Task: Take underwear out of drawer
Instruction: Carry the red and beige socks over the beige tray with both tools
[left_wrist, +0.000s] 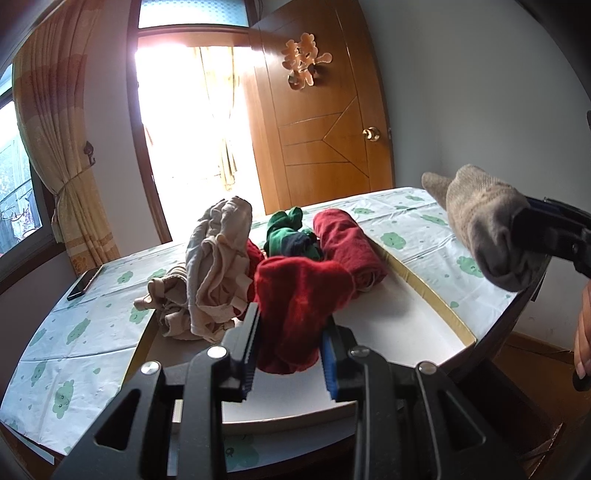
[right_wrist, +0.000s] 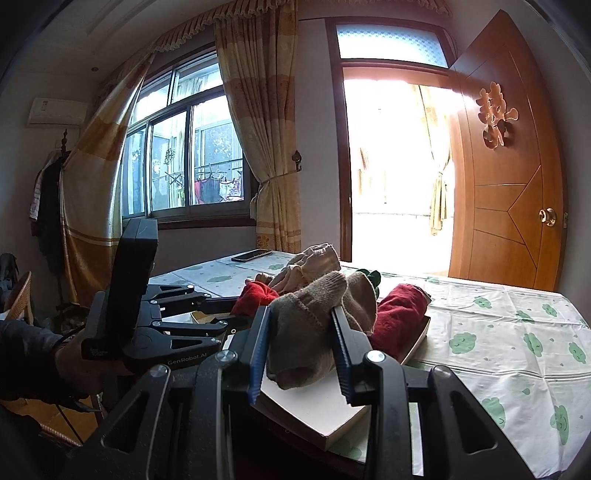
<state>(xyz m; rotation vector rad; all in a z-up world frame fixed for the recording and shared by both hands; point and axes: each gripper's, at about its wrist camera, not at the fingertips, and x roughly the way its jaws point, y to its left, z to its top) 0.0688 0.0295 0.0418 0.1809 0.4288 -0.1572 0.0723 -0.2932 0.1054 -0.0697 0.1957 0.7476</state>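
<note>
My left gripper (left_wrist: 290, 349) is shut on a red garment (left_wrist: 299, 299) and holds it over the white drawer box (left_wrist: 417, 310). The box still holds beige underwear (left_wrist: 214, 258), a green piece (left_wrist: 290, 232) and a rolled red piece (left_wrist: 351, 247). My right gripper (right_wrist: 301, 354) is shut on a grey-brown knit garment (right_wrist: 317, 317), raised above the box's near corner (right_wrist: 332, 417). That garment also shows at the right of the left wrist view (left_wrist: 487, 229). The left gripper shows at the left of the right wrist view (right_wrist: 236, 325).
The box lies on a table with a white, green-cloud cloth (right_wrist: 498, 350). A black phone (left_wrist: 84, 283) lies on the far left of the table. A wooden door (left_wrist: 325, 122) stands open behind. A window with curtains (right_wrist: 184, 147) is at the left.
</note>
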